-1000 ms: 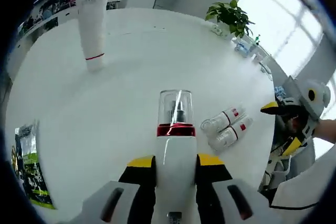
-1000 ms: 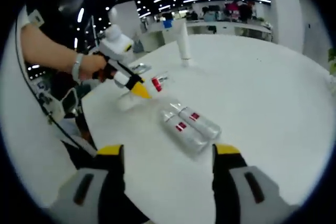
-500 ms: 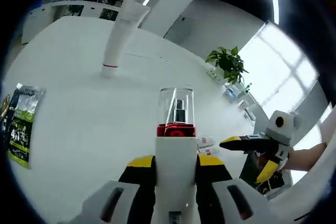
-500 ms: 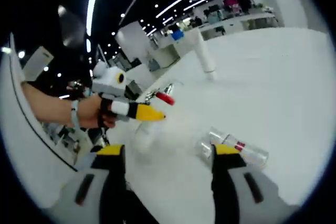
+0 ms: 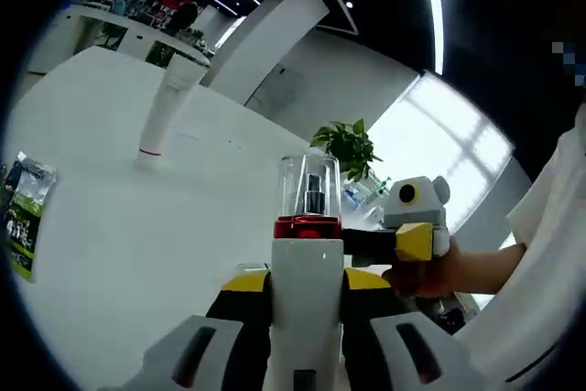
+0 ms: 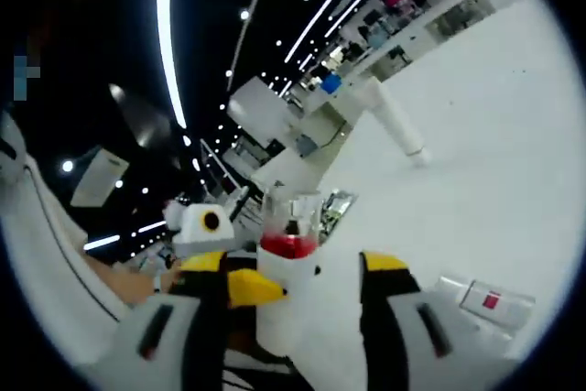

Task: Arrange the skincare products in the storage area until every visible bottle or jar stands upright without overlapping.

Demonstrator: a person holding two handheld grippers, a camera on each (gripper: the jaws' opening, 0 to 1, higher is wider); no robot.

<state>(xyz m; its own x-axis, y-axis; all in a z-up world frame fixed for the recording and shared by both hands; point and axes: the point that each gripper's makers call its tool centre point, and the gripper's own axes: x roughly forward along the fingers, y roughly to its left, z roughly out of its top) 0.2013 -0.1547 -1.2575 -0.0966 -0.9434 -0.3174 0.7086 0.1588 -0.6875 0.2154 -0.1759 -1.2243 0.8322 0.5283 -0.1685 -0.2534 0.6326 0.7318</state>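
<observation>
Left gripper view
Left gripper [image 5: 307, 295]: clamped on the white bottle [image 5: 307, 309], held upright above the table [image 5: 110, 244].
Right gripper [image 5: 410, 226]: seen at right, in a hand [image 5: 439, 272].
Around: tube [image 5: 165, 112], packet [image 5: 20, 217], plant [image 5: 346, 146].

Right gripper view
Right gripper [image 6: 293, 290]: jaws wide, bottle [image 6: 286, 281] between them; contact cannot be told.
Lying bottle [image 6: 481, 301]: on the table.

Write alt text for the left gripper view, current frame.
The left gripper clamps a white pump bottle with a red collar and clear cap, upright. The right gripper, held in a hand, sits close beside it; a white tube stands on the white table beyond.
</observation>
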